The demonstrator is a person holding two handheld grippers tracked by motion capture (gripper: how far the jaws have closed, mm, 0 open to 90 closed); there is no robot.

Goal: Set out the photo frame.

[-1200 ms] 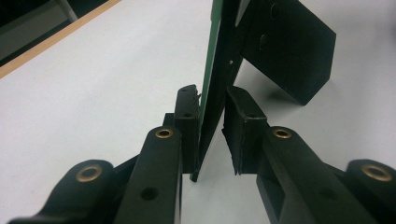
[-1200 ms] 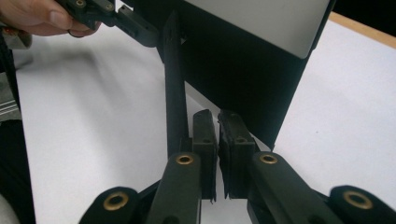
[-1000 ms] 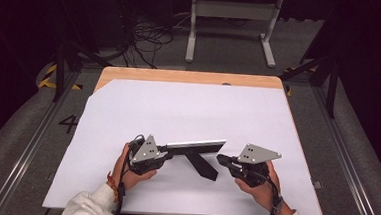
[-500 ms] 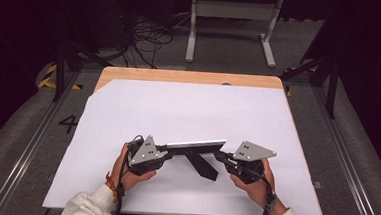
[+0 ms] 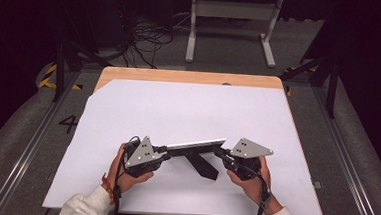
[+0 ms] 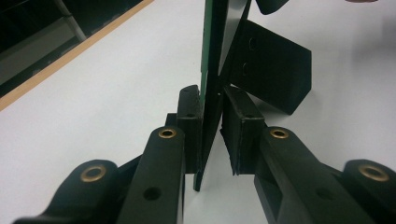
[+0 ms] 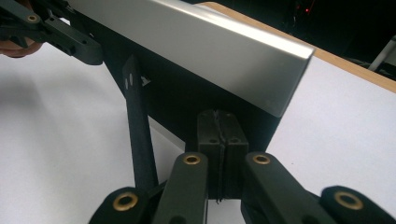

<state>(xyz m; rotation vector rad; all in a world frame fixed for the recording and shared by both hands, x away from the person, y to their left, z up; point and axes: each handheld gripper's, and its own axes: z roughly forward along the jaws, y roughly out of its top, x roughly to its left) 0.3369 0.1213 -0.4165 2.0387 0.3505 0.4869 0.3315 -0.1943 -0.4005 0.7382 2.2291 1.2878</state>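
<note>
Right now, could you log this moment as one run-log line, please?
left gripper: shut on panel | right gripper: shut, at panel's other end | table

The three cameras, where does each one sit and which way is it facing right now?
High view: above the person's side, looking forward and down on the white table; both hands, sleeves, left gripper and right gripper show.
Left gripper view: rides the left gripper, looking along the thin panel edge-on; its own jaws show.
Right gripper view: rides the right gripper, facing the panel's silver face; its jaws and the left gripper show.
Shared: the panel and its black stand.
</note>
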